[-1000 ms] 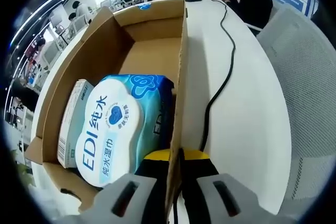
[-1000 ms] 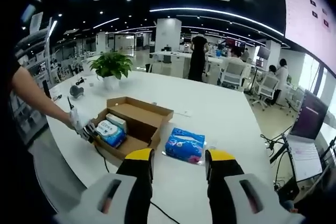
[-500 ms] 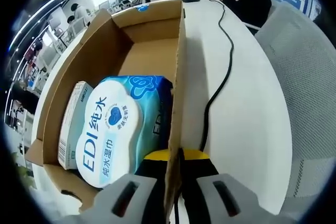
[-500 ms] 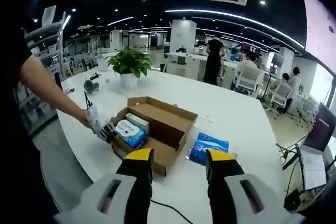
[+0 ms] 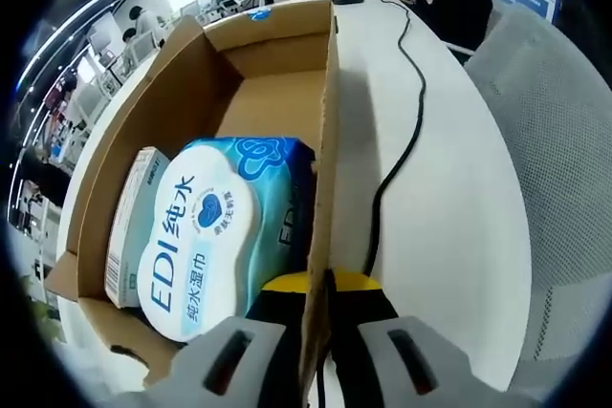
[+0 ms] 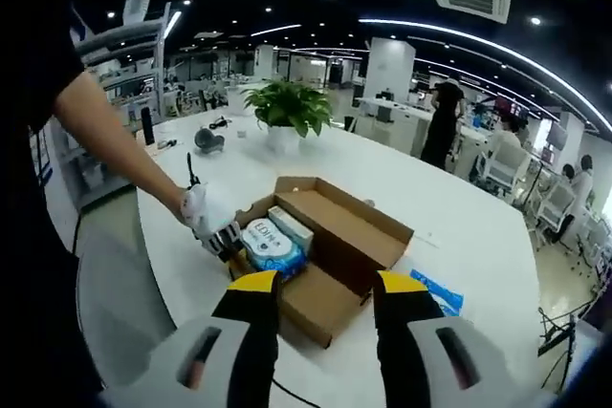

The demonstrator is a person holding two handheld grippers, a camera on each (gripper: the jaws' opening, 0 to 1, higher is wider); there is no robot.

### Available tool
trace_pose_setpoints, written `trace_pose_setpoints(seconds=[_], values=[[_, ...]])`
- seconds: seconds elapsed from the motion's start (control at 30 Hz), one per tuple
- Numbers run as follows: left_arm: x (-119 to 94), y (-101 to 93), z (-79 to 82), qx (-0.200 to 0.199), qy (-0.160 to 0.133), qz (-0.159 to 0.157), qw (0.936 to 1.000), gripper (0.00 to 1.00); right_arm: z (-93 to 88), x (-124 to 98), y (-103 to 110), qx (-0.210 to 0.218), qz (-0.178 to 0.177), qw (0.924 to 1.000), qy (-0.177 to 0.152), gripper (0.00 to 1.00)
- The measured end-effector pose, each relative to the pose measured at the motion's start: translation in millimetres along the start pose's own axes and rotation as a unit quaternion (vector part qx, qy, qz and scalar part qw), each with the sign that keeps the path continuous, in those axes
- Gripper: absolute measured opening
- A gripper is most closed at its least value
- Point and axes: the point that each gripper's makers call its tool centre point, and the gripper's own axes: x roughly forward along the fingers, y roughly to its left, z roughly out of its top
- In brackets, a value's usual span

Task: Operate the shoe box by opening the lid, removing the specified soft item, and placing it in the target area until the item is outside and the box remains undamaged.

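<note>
One box [image 6: 330,246] wall is pinched by the left tongs [image 5: 320,308]; wipes pack [image 5: 206,236] should be grabbed next by the spread right tongs [image 6: 325,295].

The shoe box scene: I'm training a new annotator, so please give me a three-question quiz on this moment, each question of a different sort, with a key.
1. True or false: the left gripper has its jaws closed on a side wall of the shoe box.
2. Multiple choice: what lies beside the wet wipes pack inside the box? A) a small white carton B) a potted plant C) a black cable
3. Fill in: the right gripper hangs above the table with its jaws ____.

Key:
1. True; the cardboard wall runs between the two jaws.
2. A; the potted plant and the black cable are on the table, outside the box.
3. Open, holding nothing.
</note>
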Motion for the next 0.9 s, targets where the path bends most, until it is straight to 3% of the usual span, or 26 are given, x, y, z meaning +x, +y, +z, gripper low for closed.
trace_pose_setpoints(seconds=[0.07, 0.13, 0.2, 0.27, 0.3, 0.4, 0.63, 0.9], values=[[0, -0.8, -0.3, 0.002, -0.001, -0.004, 1.0000, 0.04, 3.7, 9, 0, -0.049, 0.011, 0.9987, -0.006, 0.34], [0, -1.8, -0.6, 0.009, -0.003, 0.001, 1.0000, 0.04, 0.3, 20, -3, -0.068, 0.009, 0.9976, 0.003, 0.26], [0, -1.7, -0.4, 0.001, -0.001, 0.005, 1.0000, 0.04, 2.2, 30, -4, -0.047, 0.011, 0.9988, 0.006, 0.26], [0, -1.9, 0.6, -0.016, 0.005, 0.006, 0.9998, 0.04, 11.7, 40, 3, -0.022, 0.032, 0.9992, -0.012, 0.32], [0, -1.7, 1.6, -0.021, 0.004, 0.007, 0.9997, 0.04, 11.9, 46, 2, -0.027, 0.028, 0.9992, -0.007, 0.34], [0, -3.3, 1.1, -0.008, 0.001, 0.010, 0.9999, 0.04, 14.5, 58, 0, -0.048, 0.013, 0.9988, -0.007, 0.26], [0, -1.4, 1.9, -0.007, 0.000, 0.011, 0.9999, 0.04, 12.6, 97, 5, -0.045, 0.043, 0.9980, 0.011, 0.26], [0, -0.8, 2.7, -0.007, 0.000, 0.009, 0.9999, 0.04, 30.1, 125, 20, -0.075, 0.071, 0.9945, 0.015, 0.26]])
